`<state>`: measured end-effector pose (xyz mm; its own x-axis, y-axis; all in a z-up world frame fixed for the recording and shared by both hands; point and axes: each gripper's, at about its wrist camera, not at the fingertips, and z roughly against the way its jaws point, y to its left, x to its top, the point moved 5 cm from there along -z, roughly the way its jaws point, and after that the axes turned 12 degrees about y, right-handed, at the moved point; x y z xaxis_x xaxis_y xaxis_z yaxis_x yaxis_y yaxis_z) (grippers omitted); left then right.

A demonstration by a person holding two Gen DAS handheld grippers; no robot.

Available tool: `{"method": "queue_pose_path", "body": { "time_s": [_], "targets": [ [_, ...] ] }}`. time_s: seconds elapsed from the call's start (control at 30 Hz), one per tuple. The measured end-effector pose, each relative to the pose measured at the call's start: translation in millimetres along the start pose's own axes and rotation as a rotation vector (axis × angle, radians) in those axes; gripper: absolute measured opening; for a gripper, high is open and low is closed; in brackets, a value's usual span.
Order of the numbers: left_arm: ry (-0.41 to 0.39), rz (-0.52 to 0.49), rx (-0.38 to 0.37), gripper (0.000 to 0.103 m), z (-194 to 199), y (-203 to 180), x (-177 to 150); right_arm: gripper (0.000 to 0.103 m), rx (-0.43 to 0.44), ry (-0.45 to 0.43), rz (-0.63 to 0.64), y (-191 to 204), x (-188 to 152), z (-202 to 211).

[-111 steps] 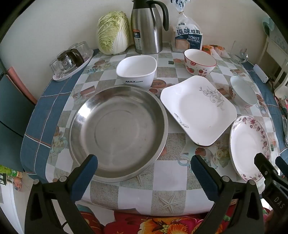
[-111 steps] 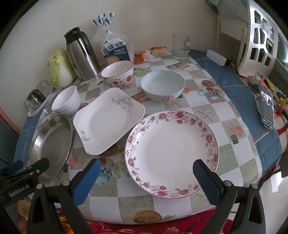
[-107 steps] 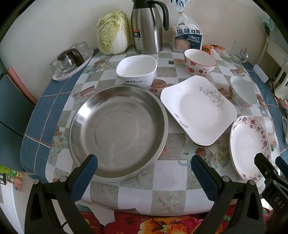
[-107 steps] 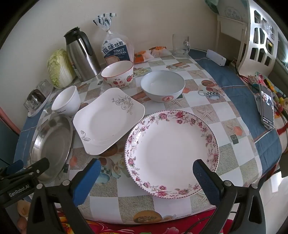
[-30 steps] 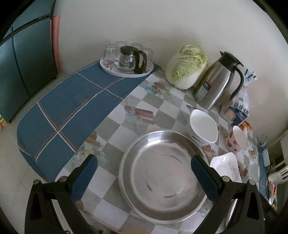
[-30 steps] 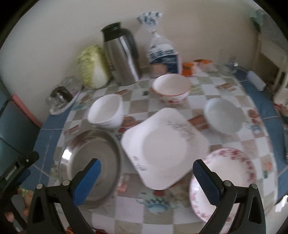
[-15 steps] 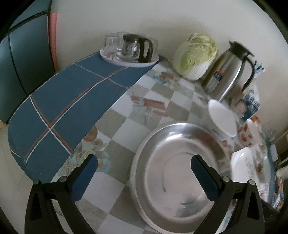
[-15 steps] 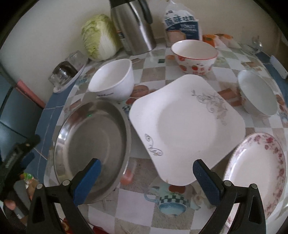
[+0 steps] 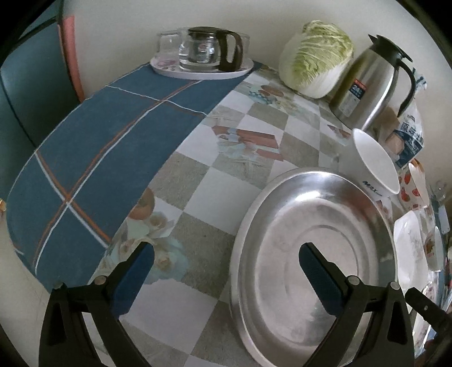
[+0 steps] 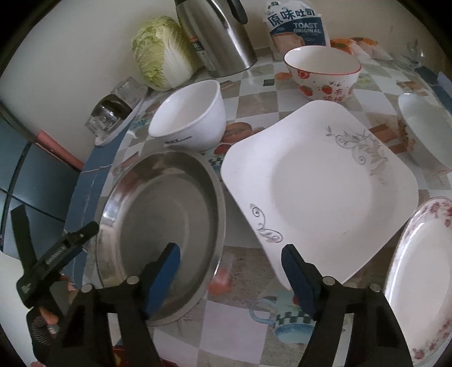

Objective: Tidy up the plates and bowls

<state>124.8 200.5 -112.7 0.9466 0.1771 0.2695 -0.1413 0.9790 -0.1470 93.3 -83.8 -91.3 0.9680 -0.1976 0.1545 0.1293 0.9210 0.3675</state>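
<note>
A large steel basin [image 9: 310, 248] [image 10: 163, 225] sits near the table's front left. My left gripper [image 9: 226, 271] is open, low over the basin's left rim, one finger over the basin and one over the tablecloth. My right gripper [image 10: 231, 271] is open and straddles the basin's right rim; its right finger is near the corner of the white square plate [image 10: 319, 186]. A white MAX bowl [image 10: 189, 115] [image 9: 373, 163] stands behind the basin. A strawberry bowl [image 10: 325, 70], a plain white bowl [image 10: 426, 124] and a floral round plate [image 10: 423, 282] lie further right.
A cabbage [image 9: 316, 56], a steel thermos jug [image 9: 367, 84], a toast bag [image 10: 296, 25] and a tray with a glass pot and glasses [image 9: 203, 53] stand along the back wall. The left gripper's body [image 10: 53, 259] shows at the right wrist view's lower left. The table edge curves at front left.
Both grippers have dropped and closed in on the steel basin from either side. The right gripper's fingers have narrowed and moved left from the floral plate.
</note>
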Motion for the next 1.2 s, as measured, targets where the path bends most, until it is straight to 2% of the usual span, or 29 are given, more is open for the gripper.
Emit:
{"method": "queue_pose_path", "body": {
  "time_s": [0.03, 0.13, 0.17, 0.23, 0.27, 0.33, 0.37, 0.43, 0.6, 0.87, 1.0, 1.2],
  "targets": [
    [0.003, -0.005, -0.006, 0.097, -2, -1, 1, 0.066, 0.006, 0.000, 0.003, 2, 0, 0],
    [0.016, -0.018, 0.004, 0.085, -8, -2, 5, 0.064, 0.024, 0.009, 0.013, 7, -1, -4],
    [0.024, -0.020, 0.005, 0.084, -10, -1, 5, 0.062, 0.026, 0.011, 0.011, 7, -1, -6],
    [0.035, -0.019, 0.001, 0.082, -14, -1, 6, 0.050, 0.032, 0.021, 0.011, 8, -1, -10],
    [0.039, -0.019, -0.002, 0.080, -16, 0, 7, 0.047, 0.035, 0.028, 0.010, 8, 0, -13],
    [0.052, -0.020, -0.005, 0.068, -20, 1, 7, 0.038, 0.033, 0.036, 0.012, 8, 0, -17],
    [0.061, -0.019, -0.005, 0.066, -22, 1, 7, 0.036, 0.034, 0.039, 0.014, 8, -1, -18],
    [0.070, -0.019, -0.003, 0.052, -27, 1, 7, 0.031, 0.041, 0.048, 0.014, 8, -1, -21],
    [0.082, -0.031, -0.023, 0.045, -34, -2, 9, 0.017, 0.027, 0.058, 0.015, 7, -1, -26],
    [0.094, -0.048, -0.035, 0.037, -40, -8, 17, 0.015, 0.018, 0.051, 0.043, 8, 3, -32],
    [0.102, -0.056, -0.050, 0.025, -40, -12, 17, 0.015, 0.023, 0.049, 0.049, 8, 4, -37],
    [0.100, -0.043, -0.033, 0.025, -35, -11, 14, 0.015, -0.013, 0.037, 0.094, 15, 4, -36]
  ]
}}
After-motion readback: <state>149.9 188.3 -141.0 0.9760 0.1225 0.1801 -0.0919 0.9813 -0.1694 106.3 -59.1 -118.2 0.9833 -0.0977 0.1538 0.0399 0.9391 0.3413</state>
